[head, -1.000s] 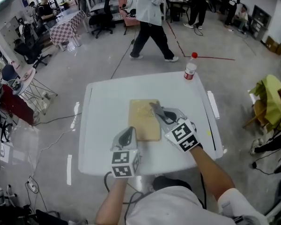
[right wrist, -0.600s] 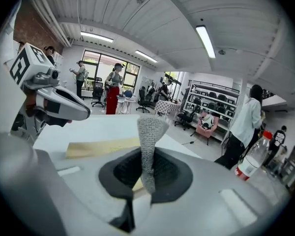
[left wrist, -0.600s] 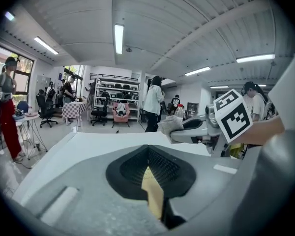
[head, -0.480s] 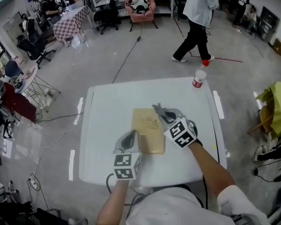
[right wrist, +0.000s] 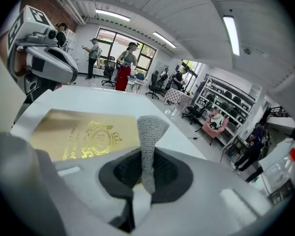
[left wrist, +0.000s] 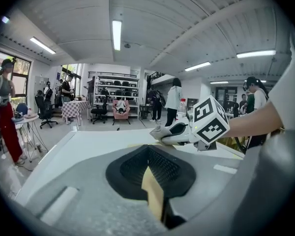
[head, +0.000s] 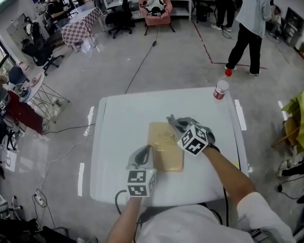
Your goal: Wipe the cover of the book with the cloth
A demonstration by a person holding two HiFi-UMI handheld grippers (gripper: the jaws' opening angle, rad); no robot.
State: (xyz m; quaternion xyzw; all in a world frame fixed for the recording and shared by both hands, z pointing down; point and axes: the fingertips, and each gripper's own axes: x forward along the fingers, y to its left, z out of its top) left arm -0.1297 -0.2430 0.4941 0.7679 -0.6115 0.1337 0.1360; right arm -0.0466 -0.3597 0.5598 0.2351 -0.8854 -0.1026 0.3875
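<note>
On table (head: 120,119), book (head: 162,149), long axis front-to-back

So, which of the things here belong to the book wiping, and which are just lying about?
In use:
book, one edge clamped by the left gripper
grey cloth, pinched in the right gripper

Lying about:
red-capped bottle at the far right corner of the table
pink chair on the floor beyond
</note>
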